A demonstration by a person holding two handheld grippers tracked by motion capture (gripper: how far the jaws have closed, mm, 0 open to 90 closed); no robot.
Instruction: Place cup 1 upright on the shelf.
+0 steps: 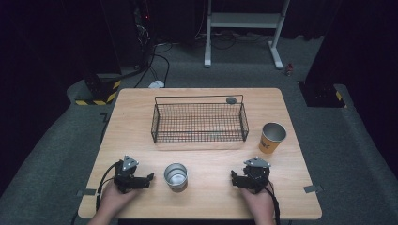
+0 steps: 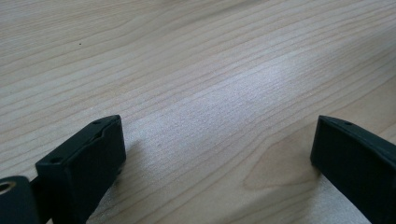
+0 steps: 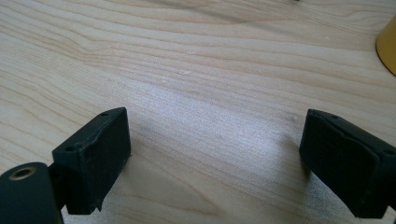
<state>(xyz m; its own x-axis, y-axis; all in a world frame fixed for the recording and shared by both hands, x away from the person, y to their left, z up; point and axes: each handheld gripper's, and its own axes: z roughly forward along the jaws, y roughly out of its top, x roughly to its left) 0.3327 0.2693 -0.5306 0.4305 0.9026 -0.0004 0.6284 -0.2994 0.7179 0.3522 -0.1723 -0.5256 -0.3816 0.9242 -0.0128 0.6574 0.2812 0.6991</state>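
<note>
My left gripper (image 1: 146, 180) rests near the table's front left, held by a hand, its jaws pointing right toward a silver metal cup (image 1: 176, 176) that stands upright a short way off. In the left gripper view the left gripper (image 2: 217, 140) is open over bare wood. My right gripper (image 1: 233, 178) lies at the front right, aimed left at the same cup from the other side. Seen in its own view, the right gripper (image 3: 215, 135) is open with nothing between the jaws. An orange paper cup (image 1: 271, 137) stands upright behind the right gripper; its edge (image 3: 388, 46) shows at the right.
A black wire basket (image 1: 199, 123) sits in the back half of the wooden table (image 1: 131, 140), and a small dark round object (image 1: 231, 100) lies by its far right corner. Cables trail from both grippers toward the front edge.
</note>
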